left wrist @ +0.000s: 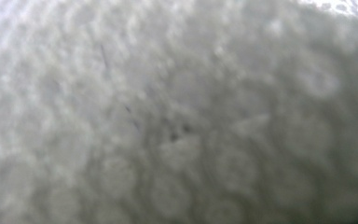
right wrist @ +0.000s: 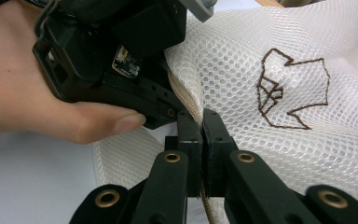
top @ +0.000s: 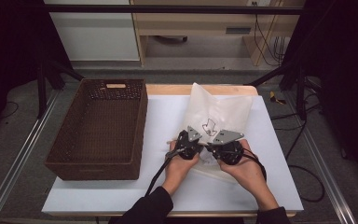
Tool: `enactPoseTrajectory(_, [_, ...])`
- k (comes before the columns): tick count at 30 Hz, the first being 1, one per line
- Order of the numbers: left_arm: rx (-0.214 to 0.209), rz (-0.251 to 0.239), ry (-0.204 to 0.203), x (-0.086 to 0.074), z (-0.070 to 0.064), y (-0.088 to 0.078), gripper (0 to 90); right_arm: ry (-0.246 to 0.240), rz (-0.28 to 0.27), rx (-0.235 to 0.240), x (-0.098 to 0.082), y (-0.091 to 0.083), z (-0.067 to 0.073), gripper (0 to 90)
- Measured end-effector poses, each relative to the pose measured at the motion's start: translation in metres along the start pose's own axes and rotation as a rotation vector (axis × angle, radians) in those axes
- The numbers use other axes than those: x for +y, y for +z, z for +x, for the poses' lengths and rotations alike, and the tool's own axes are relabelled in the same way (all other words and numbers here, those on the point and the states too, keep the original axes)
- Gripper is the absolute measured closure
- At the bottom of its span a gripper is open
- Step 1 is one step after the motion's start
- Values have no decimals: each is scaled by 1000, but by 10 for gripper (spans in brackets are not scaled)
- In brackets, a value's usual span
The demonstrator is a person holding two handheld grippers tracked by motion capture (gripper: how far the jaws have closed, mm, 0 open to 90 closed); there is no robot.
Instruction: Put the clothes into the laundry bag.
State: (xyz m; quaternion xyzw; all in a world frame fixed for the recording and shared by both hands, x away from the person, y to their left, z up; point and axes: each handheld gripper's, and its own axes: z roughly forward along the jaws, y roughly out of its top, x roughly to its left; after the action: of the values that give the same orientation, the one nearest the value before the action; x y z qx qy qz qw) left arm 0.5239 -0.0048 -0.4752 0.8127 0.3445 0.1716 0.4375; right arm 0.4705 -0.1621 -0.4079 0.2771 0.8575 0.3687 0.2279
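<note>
Both grippers clamp the white mesh laundry bag [top: 216, 116] lying on the white table [top: 270, 186]: right gripper [right wrist: 201, 122] pinches its zipper edge, left gripper [top: 186, 142] just beside; the brown wicker basket [top: 98, 126] awaits, bag likely yet unopened

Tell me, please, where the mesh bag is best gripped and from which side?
Probably at its near zipper edge, from the person's side. The mesh bag lies flat and limp, and that stiffer seam lifts off the table; the right gripper is shut on it there, the left gripper beside it.
</note>
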Motion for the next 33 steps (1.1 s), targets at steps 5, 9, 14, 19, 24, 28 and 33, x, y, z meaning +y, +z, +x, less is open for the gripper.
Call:
enactPoseTrajectory(5, [8, -12, -3, 0, 1, 5, 900, 13, 1, 1, -3, 2, -1, 882])
enactPoseTrajectory(9, [13, -12, -5, 3, 1, 8, 900, 16, -1, 0, -4, 2, -2, 882])
enactPoseTrajectory(14, [15, -10, 1, 5, 3, 11, 900, 21, -9, -2, -5, 1, -3, 882])
enactPoseTrajectory(19, [22, -12, -1, 6, 2, 14, 900, 18, -10, -1, -5, 1, -3, 882])
enactPoseTrajectory(24, [27, -15, -4, 7, 2, 16, 900, 25, -14, -2, -6, 0, -4, 882])
enactPoseTrajectory(28, [31, -20, -10, 7, 2, 17, 900, 25, -12, -1, -6, 0, -4, 882])
enactPoseTrajectory(33, [44, -17, -6, 9, 2, 19, 900, 26, -11, 0, -7, 0, -4, 882])
